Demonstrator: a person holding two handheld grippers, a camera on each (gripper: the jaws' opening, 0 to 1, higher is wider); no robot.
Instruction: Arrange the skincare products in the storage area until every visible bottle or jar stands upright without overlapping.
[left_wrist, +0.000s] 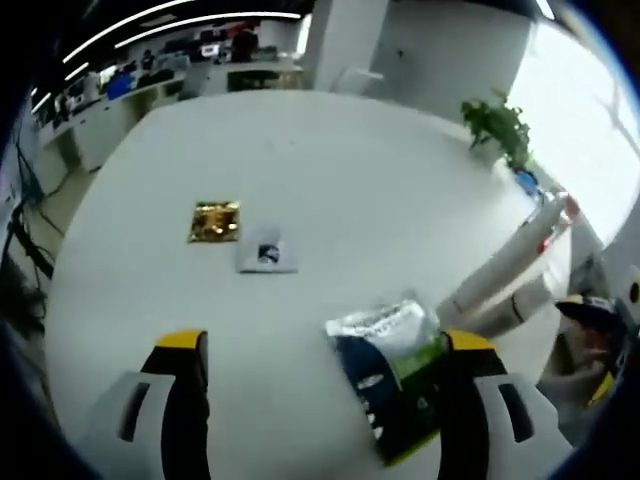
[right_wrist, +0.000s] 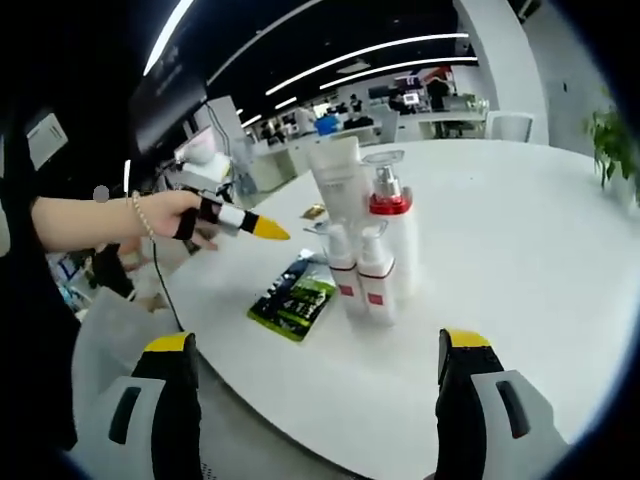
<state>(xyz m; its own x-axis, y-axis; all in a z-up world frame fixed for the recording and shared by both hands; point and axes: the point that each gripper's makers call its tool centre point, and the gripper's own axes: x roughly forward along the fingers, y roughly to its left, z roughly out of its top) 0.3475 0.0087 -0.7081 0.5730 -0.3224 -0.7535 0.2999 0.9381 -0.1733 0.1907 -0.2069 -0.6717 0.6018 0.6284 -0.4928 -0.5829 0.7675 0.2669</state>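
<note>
Where the bottles (right_wrist: 365, 255) stand upright in a tight cluster at centre frame of the right gripper view, touching one another, a careless reach could topple the tall, smooth plastic ones. Just left lies a flat glossy sachet (right_wrist: 293, 298) on the white table (right_wrist: 520, 240). Right tool (right_wrist: 310, 400) and left tool (left_wrist: 325, 385) are both spread apart, empty.
</note>
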